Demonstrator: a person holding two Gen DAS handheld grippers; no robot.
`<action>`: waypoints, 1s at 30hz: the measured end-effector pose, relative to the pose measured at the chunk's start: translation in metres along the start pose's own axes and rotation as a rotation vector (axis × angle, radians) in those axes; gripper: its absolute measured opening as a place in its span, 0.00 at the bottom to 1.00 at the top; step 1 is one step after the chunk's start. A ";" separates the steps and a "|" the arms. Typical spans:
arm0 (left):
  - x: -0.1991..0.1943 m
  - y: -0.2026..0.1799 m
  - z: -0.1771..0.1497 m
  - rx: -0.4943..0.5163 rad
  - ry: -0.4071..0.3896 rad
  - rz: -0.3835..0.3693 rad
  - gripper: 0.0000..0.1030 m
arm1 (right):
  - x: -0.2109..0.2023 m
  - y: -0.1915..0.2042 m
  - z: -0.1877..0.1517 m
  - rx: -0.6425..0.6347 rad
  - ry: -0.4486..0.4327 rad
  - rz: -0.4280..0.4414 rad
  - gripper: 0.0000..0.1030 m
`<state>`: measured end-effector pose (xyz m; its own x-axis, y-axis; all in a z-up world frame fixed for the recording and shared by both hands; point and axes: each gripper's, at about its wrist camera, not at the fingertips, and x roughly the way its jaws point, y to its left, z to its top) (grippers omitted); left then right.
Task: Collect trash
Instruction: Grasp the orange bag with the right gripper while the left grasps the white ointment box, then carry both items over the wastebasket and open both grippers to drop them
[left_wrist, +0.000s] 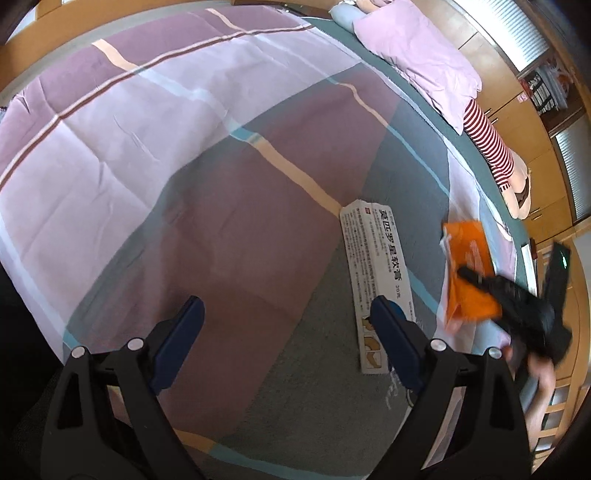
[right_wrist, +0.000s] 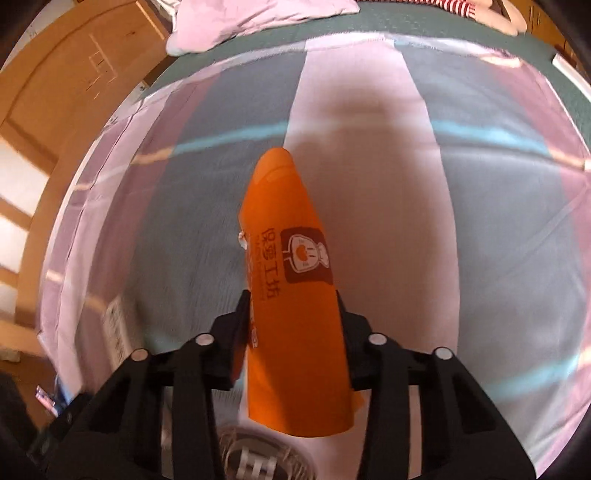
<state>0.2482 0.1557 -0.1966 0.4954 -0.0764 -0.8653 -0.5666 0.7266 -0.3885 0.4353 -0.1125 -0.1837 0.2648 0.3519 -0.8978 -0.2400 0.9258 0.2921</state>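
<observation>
My left gripper (left_wrist: 288, 314) is open and empty above a bed with a plaid quilt (left_wrist: 184, 147). A long white ointment box (left_wrist: 373, 266) with printed Chinese text lies flat on the quilt just beyond my right fingertip (left_wrist: 384, 314). My right gripper (right_wrist: 291, 306) is shut on an orange paper bag (right_wrist: 291, 295) with a brown logo and holds it above the quilt (right_wrist: 480, 221). The same orange bag (left_wrist: 469, 273) and the right gripper (left_wrist: 517, 299) show at the right in the left wrist view, blurred.
A lilac pillow (left_wrist: 417, 62) and a striped plush toy (left_wrist: 495, 155) lie along the bed's far side. Wooden cabinets (left_wrist: 535, 177) stand behind. A white basket rim (right_wrist: 255, 458) shows under my right gripper. A wooden door (right_wrist: 74, 74) is at the left.
</observation>
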 end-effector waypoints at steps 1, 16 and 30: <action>0.005 -0.007 -0.001 0.016 0.021 -0.014 0.90 | -0.001 0.005 -0.009 -0.001 0.010 -0.001 0.38; 0.056 -0.107 -0.016 0.462 -0.060 0.147 0.52 | -0.151 0.003 -0.176 0.058 -0.185 -0.126 0.37; -0.018 -0.067 -0.046 0.492 -0.233 0.095 0.39 | -0.198 0.014 -0.254 0.154 -0.379 -0.092 0.37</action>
<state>0.2470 0.0776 -0.1694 0.6212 0.1178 -0.7748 -0.2694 0.9605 -0.0700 0.1425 -0.2046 -0.0861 0.6104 0.2664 -0.7460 -0.0648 0.9554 0.2882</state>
